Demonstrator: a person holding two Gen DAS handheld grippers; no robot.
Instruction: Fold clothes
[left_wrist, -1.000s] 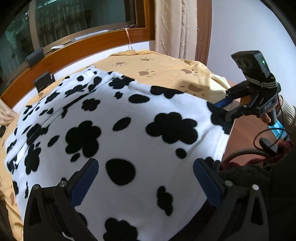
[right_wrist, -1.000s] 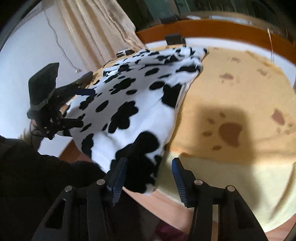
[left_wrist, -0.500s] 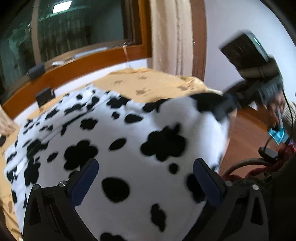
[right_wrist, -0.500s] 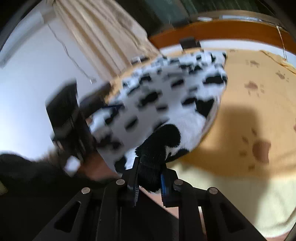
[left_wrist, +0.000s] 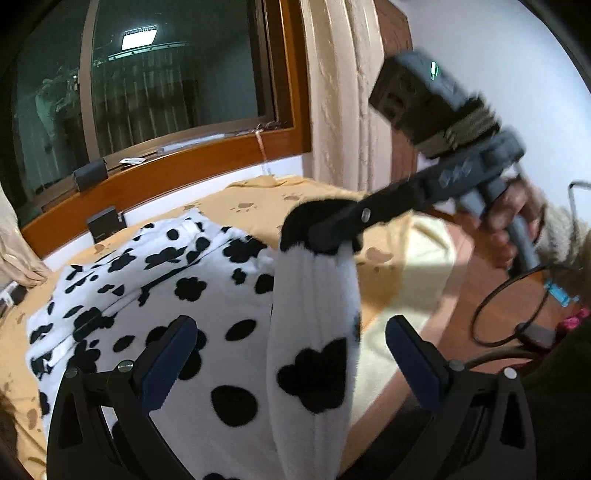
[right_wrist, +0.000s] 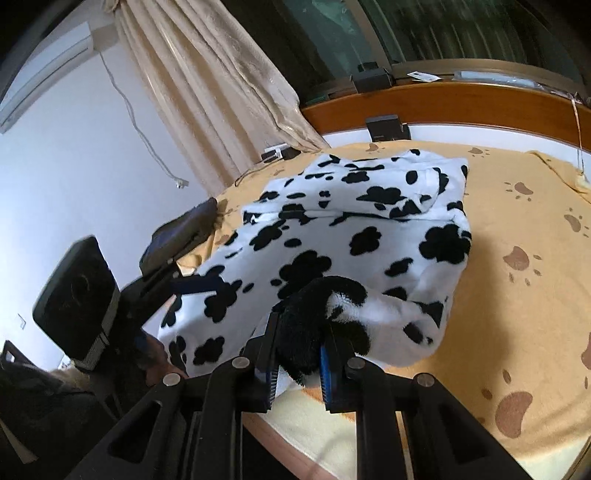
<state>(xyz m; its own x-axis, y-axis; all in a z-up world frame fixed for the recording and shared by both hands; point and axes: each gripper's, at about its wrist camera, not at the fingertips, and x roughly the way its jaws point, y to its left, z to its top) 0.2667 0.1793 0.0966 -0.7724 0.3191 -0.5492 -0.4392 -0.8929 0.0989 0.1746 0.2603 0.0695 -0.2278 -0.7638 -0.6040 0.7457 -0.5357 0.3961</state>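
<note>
Since a second ago the right claw (right_wrist: 297, 363) has been closing on the near black-tipped corner of the cow-print fleece (left_wrist: 155, 295) and lifting it off the bed; before that the corner was just lying loose between wide jaws. Now it's pinching that corner tight, and in the left wrist view the corner is hanging from it as a raised strip running down the middle of the frame.

The rest of the fleece is still lying spread over the orange paw-print blanket (right_wrist: 517, 221) on the bed, bunched a bit toward the wooden headboard (left_wrist: 166, 177) in the upper left.

The left claw (left_wrist: 291, 354) is standing wide, holding nothing. The lifted strip is hanging right between its two blue pads (left_wrist: 168, 350), but I can't see either pad pressing on it.

So I'm guessing this is the start of a fold: one corner picked up, the other not yet grabbed. Next move probably calls for the left claw to close on the edge of fabric in front of it, then both carrying the near edge up and over toward the headboard side. It's thick and floppy stuff, so the corner could slip or the layer could drag crooked.
</note>
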